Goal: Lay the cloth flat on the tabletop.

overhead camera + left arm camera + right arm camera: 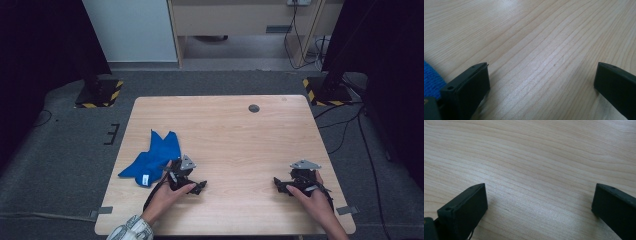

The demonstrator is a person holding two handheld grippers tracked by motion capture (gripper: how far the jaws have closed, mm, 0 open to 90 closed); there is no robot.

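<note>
The left hand-held gripper point(192, 186) rests low over the table point(240, 135) near the front edge, toward the front left corner, and its jaws stand wide apart with nothing between them; in the left gripper view there is only bare wood between the two black jaws point(541, 75). The right hand-held gripper point(286, 185) is near the front edge too, closer to the front right corner, and its jaws are also wide apart and hold nothing; the right gripper view shows plain wood grain between them point(539, 197). The two hand-held grippers are well apart from each other and their jaws point toward one another across the middle of the front part. The blue cloth point(152, 157) lies crumpled near the left edge of the table, just beside the left hand-held gripper on its outer side; a small part of it is seen at the lower left of the left gripper view point(431, 78), just beside the jaw, but I cannot tell if it touches. It has a small white label point(145, 179) at its front end. Between the two hand-held grippers, and over the whole back half up to the small dark round spot point(254, 108) near the back edge, the wood is open.
</note>
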